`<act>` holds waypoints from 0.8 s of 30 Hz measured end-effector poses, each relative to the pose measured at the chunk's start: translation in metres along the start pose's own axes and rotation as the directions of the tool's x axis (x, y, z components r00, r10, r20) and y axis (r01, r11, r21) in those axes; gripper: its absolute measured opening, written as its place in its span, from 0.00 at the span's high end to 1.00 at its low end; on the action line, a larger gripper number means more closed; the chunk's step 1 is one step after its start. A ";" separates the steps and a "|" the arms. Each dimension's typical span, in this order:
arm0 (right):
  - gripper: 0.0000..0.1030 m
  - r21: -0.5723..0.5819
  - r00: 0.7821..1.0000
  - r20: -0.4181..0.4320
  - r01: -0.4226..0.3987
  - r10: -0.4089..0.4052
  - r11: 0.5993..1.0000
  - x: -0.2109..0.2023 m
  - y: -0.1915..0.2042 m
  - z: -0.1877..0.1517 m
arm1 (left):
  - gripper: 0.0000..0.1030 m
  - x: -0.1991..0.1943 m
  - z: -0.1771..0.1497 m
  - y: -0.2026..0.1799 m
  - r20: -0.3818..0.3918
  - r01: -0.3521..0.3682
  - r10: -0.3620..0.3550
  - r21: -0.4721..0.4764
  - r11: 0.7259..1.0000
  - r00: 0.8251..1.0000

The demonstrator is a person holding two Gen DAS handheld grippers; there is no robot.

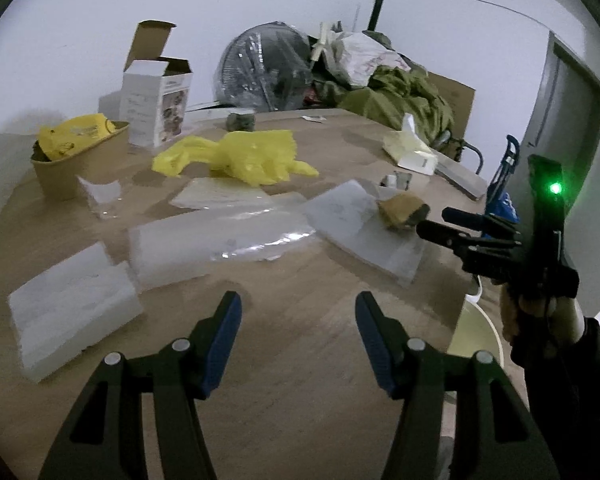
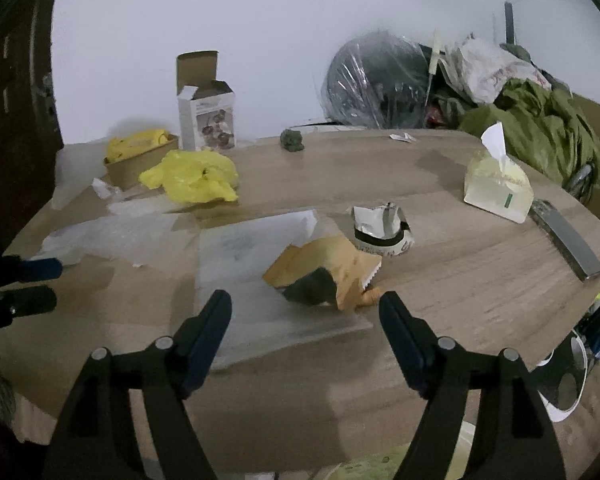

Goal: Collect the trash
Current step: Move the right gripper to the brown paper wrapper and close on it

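Table [image 2: 440, 280] with 1 brown wrapper [image 2: 324, 272], 1 yellow bag [image 2: 192, 178], 1 tissue pack [image 2: 496, 188], 2 grippers, left gripper [image 1: 298, 334] and right gripper [image 2: 305, 334], fingers spread.

Box [image 1: 156, 108] print too blurred to read

A pale wood counter [image 2: 460, 264] stood against a plain white wall [image 2: 260, 40]; a grey door [image 1: 568, 96] lay right, under dim, cool light.

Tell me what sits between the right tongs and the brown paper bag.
Only the edge of a clear plastic sheet; the right wrist view shows the open right tongs just short of the brown paper bag.
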State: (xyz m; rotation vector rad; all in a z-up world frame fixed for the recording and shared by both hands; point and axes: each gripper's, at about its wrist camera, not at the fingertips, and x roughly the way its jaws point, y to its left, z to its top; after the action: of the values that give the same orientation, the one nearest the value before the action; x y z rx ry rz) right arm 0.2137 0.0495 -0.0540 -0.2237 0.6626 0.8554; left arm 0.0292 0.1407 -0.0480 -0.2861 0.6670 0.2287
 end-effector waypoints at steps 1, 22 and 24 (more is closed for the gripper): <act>0.27 0.004 1.000 -0.003 0.002 -0.002 1.000 0.004 0.000 0.003 | 0.42 0.000 0.001 0.003 0.000 -0.005 0.005 -0.005 1.000 1.000; 0.29 0.056 0.995 -0.090 0.045 -0.039 0.997 0.055 -0.007 0.028 | 0.42 -0.016 0.014 0.047 0.007 -0.139 0.139 -0.011 0.990 0.990; 0.38 0.065 0.996 -0.091 0.033 -0.027 0.997 0.055 -0.006 0.028 | 0.42 -0.019 0.014 0.054 -0.001 -0.156 0.156 -0.005 0.988 0.988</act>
State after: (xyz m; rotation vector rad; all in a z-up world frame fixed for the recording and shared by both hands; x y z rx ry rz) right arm 0.2571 0.0919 -0.0666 -0.2126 0.7688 0.7966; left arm 0.0066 0.1938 -0.0361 -0.2390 0.6899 0.3799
